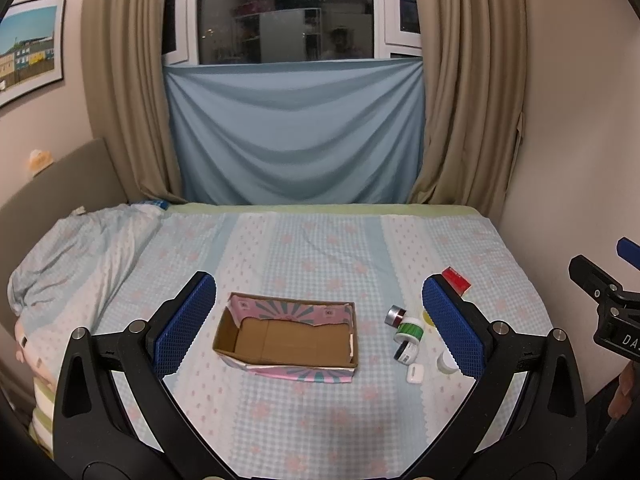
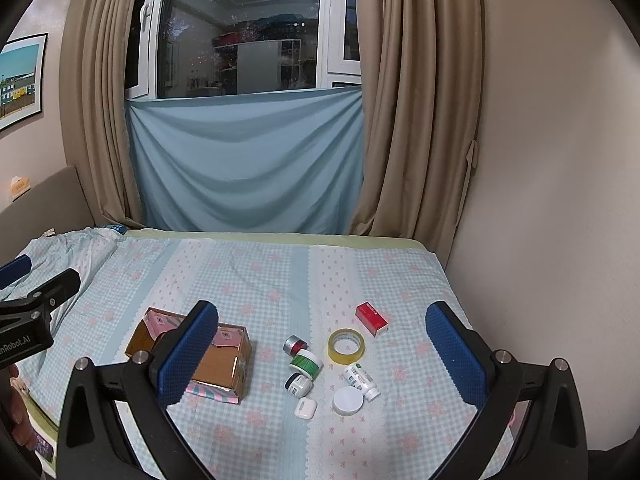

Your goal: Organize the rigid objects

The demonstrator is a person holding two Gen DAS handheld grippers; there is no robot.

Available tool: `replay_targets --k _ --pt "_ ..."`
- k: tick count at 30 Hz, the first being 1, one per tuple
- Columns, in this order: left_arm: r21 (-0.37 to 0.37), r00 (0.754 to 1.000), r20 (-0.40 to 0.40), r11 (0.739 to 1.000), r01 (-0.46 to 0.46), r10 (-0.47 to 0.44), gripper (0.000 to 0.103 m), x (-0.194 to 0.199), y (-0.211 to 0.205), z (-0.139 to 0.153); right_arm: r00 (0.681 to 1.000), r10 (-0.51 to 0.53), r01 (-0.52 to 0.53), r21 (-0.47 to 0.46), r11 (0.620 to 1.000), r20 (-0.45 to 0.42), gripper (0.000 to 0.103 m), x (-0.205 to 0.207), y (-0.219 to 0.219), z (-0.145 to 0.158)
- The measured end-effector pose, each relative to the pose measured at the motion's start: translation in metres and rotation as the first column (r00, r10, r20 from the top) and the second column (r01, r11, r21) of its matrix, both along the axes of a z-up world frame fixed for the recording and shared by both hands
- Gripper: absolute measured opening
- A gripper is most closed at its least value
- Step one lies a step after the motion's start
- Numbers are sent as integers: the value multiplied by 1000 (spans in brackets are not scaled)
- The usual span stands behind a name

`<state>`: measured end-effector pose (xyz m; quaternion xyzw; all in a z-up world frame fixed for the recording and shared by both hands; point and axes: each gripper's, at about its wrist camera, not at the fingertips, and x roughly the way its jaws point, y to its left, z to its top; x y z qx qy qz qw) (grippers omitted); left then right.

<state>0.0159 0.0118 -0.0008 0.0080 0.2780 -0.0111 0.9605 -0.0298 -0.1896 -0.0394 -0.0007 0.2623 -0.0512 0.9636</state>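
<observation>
An open cardboard box (image 1: pixel 286 334) (image 2: pixel 224 364) lies empty on the bed. To its right lie small items: a red box (image 2: pixel 372 319) (image 1: pixel 456 279), a yellow tape roll (image 2: pixel 346 345), a silver-and-red jar (image 2: pixel 295 345) (image 1: pixel 395 315), a green-and-white jar (image 2: pixel 307 364) (image 1: pixel 409 330), a dark jar (image 2: pixel 298 385) (image 1: pixel 406 352), a white earbud case (image 2: pixel 305 407) (image 1: pixel 415 373), a white bottle (image 2: pixel 362 380) and a white round lid (image 2: pixel 347 400). My left gripper (image 1: pixel 320 320) is open above the box. My right gripper (image 2: pixel 322 354) is open above the items. Both are empty.
The bed has a blue checked sheet (image 1: pixel 320 248). A rumpled duvet (image 1: pixel 80 256) lies at its left. A wall (image 2: pixel 560 200) runs along the right edge. Curtains and a blue cloth (image 1: pixel 296 136) hang behind the bed.
</observation>
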Motion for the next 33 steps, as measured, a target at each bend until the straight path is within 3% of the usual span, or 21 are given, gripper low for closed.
replay_targets --k 27,33 --pt "1 1000 -16 1000 20 -20 102 9 -11 -6 1000 -13 13 6 1000 -11 103 -2 -2 1" --pt "10 998 -45 999 45 -45 102 24 -12 -9 998 -36 39 48 998 -47 103 7 -12 -1"
